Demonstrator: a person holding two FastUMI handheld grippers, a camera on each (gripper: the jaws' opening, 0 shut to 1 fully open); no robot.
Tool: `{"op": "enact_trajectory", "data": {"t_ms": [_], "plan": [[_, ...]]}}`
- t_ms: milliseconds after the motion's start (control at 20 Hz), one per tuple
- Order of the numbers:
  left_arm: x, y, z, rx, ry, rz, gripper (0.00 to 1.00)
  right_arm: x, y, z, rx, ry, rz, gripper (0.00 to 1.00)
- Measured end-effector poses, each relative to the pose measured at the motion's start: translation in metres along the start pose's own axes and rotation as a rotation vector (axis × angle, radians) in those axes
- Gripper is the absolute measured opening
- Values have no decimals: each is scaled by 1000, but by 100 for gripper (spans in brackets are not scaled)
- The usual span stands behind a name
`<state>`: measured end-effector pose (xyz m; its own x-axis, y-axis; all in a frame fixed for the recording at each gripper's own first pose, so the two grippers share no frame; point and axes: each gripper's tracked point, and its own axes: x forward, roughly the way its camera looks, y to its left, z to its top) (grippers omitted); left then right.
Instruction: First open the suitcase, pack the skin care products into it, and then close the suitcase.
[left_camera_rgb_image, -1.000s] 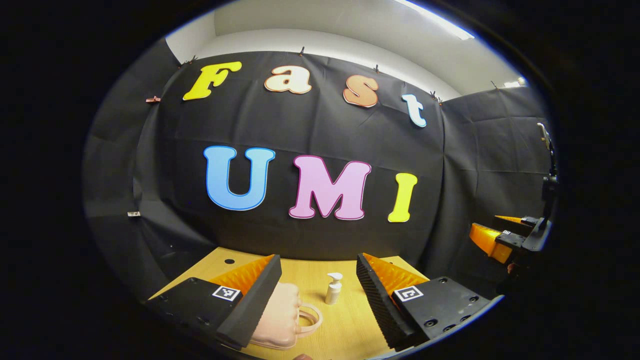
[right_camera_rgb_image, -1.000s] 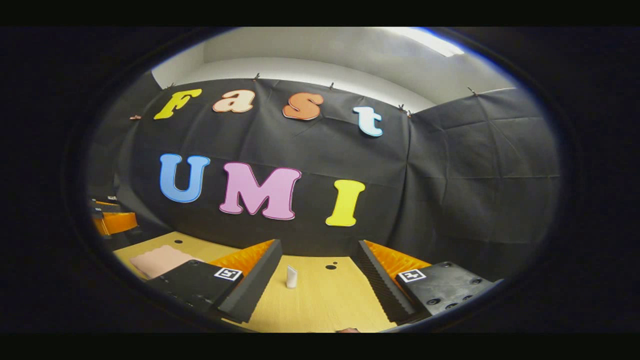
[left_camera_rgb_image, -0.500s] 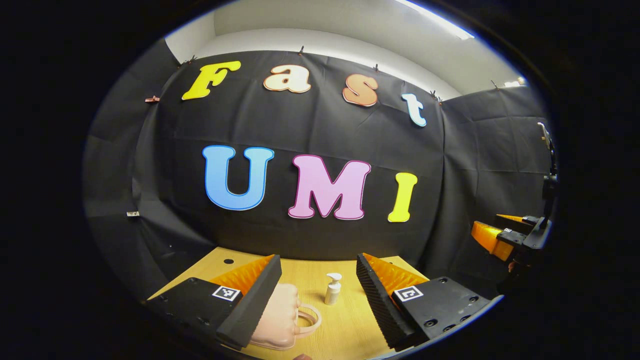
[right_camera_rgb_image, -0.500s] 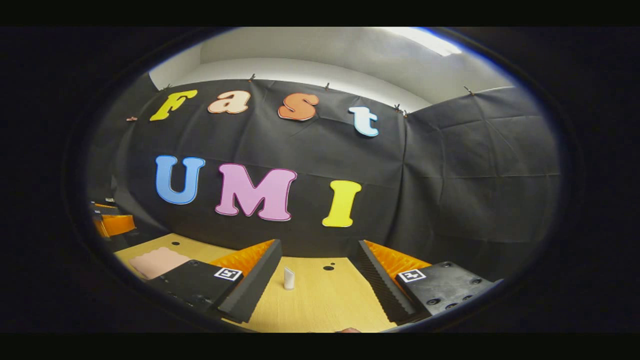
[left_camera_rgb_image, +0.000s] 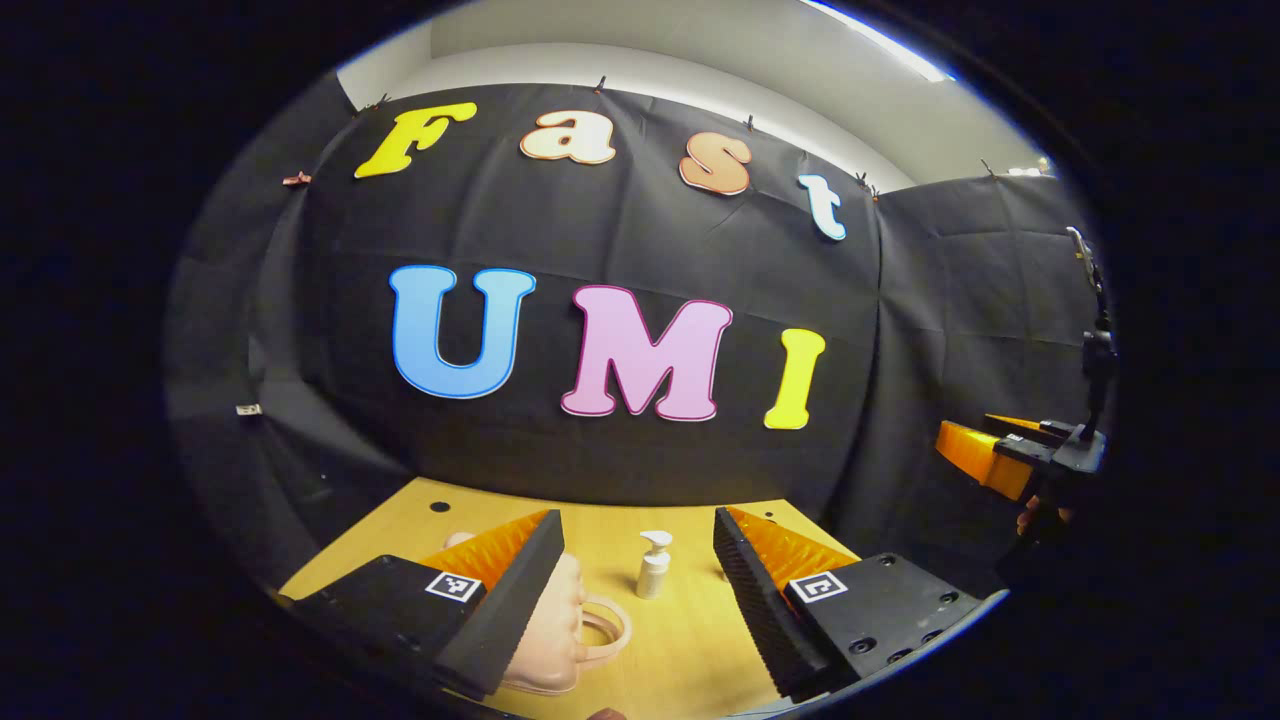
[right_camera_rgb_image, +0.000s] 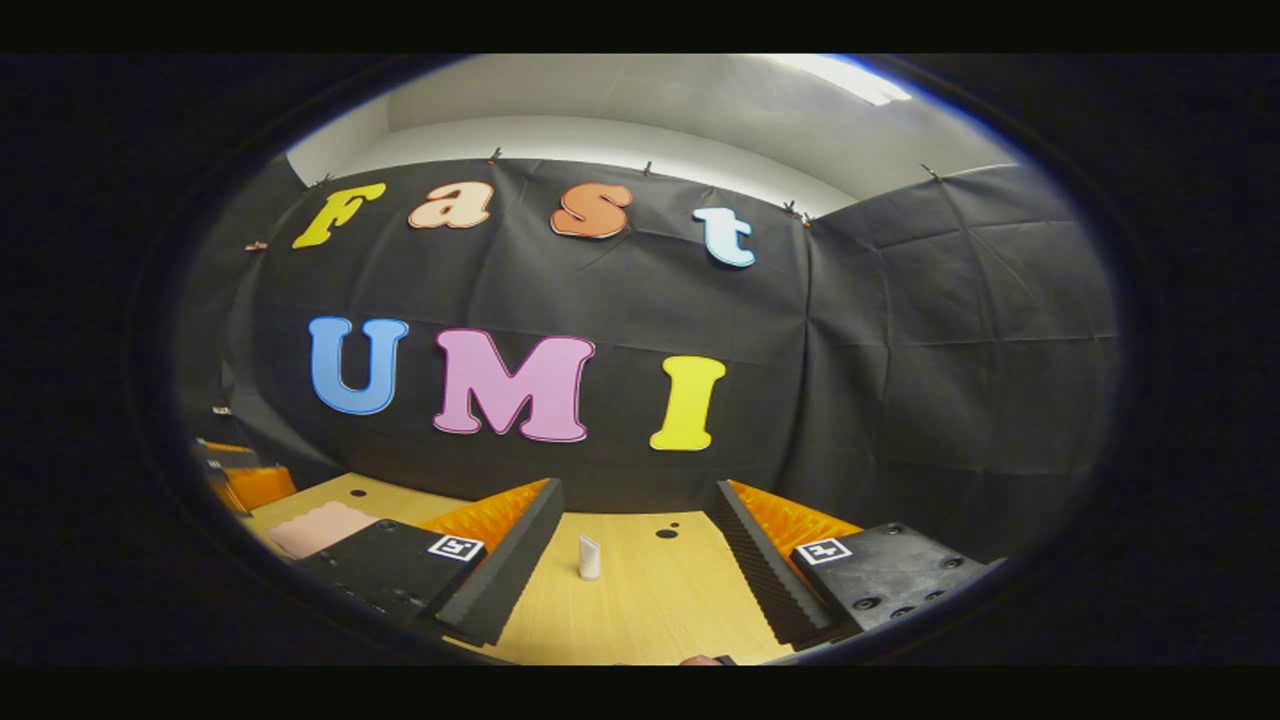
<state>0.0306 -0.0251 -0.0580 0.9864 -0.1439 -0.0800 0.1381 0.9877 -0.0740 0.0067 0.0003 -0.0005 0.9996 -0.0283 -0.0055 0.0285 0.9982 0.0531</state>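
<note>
Both my grippers, left gripper (left_camera_rgb_image: 638, 585) and right gripper (right_camera_rgb_image: 634, 565), hang unclenched; the suitcase (left_camera_rgb_image: 550, 635), seemingly closed, needs opening first.

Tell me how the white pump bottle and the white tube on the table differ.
The pump bottle has a dispenser head with a spout on top; the tube ends in a plain slanted edge. The pump bottle is rounded with a narrow neck; the tube is a straight-sided sliver. The pump bottle stands near the pink suitcase; the tube stands alone on bare table. Both are white, upright, and untouched between open fingers.
</note>
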Motion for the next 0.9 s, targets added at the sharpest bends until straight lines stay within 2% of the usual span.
{"op": "enact_trajectory", "data": {"t_ms": [150, 400, 550, 700, 900], "plan": [[21, 34, -65, 11, 141, 54, 96, -8, -3, 2, -8, -10, -9, 97], [48, 28, -160, 108, 352, 66, 96, -22, -33, -11, -54, 2, -62, 97], [66, 28, -191, 109, 428, 84, 96, -26, -53, -27, -74, 40, -59, 97], [87, 41, -222, 146, 511, 154, 96, -16, -81, -40, -106, 61, -70, 96], [115, 53, -243, 155, 584, 217, 96, 6, -110, -58, -71, 97, -72, 97]]}}
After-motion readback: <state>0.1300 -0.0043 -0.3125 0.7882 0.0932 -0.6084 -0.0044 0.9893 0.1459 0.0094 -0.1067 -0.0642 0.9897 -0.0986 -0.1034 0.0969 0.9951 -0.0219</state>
